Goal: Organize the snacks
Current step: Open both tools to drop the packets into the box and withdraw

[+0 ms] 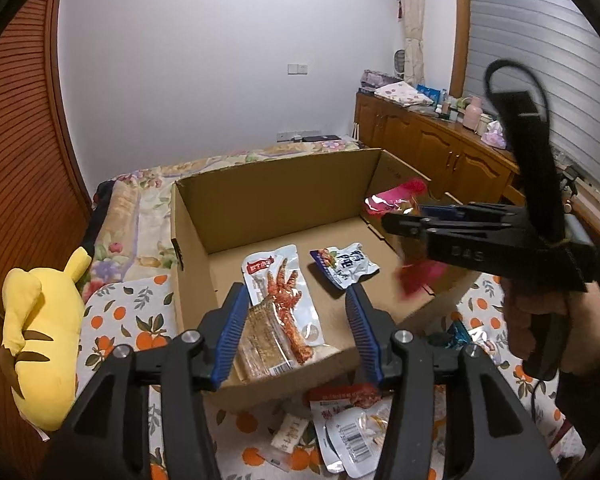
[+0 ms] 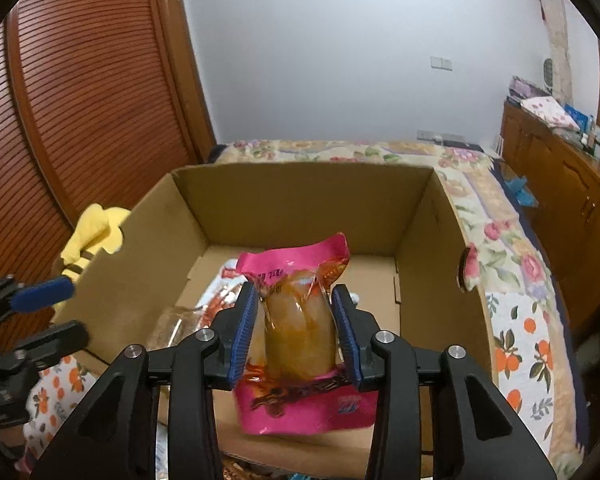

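Held upright between the right gripper [image 2: 296, 330] pads, long axis toward twelve o'clock, the pink plastic snack pouch [image 2: 300, 320] hangs over the brown cardboard box [image 2: 296, 200], while the left gripper [image 1: 296, 332] gapes empty.

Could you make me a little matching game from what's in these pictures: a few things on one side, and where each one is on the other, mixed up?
Things:
1. pink snack pouch
2. chicken-foot packet
3. yellow plush toy
4. barcode packet

Places:
A. on the bed, left of the cardboard box
B. lying on the box floor
C. between the right gripper jaws, above the box
D. on the orange-print cover, in front of the box

Pairs: 1-C, 2-B, 3-A, 4-D
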Motion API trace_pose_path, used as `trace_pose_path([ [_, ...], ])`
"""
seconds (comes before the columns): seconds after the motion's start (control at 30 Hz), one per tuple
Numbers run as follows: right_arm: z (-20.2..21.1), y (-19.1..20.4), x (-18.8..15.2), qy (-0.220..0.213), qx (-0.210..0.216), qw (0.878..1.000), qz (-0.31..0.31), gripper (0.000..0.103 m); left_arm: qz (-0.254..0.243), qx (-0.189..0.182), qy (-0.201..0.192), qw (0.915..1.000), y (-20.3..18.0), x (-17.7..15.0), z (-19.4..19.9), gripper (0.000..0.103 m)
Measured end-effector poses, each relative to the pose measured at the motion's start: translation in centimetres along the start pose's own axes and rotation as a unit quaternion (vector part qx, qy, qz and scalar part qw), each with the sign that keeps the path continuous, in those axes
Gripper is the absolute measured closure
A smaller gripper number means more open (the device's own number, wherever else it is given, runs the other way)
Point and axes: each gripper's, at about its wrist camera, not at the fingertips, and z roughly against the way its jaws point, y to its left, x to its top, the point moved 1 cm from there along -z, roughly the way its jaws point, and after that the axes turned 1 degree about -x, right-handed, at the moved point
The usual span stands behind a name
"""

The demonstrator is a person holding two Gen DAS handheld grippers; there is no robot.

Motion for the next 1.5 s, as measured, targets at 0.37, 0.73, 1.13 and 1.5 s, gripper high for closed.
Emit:
trace_pose_path([
  [0.37, 3.0, -0.2, -0.7, -0.026, 0.019, 0.999, 0.012, 0.057, -0.007, -0.028, -0.015, 0.9995, -1.9, -1.2, 1.8, 0.042],
  [0.73, 9.5, 0.7, -4.3, -0.045, 0.017, 0.996, 0.068, 0.048, -0.019, -0.014, -0.04, 0.9989, -3.5, -3.1, 4.0, 0.027],
  [1.13, 11.9, -0.4, -8.5, -0.045, 0.011, 0.997, 0.058, 0.044, -0.029, -0.029, -0.034, 0.9986, -4.9, -5.5, 4.6, 0.027],
  [1.5, 12.1, -1.4, -11.4, -0.03, 0.0, 0.998, 0.059, 0.044, -0.024, -0.04, -0.018, 0.9987, -5.3, -6.9, 3.8, 0.027],
])
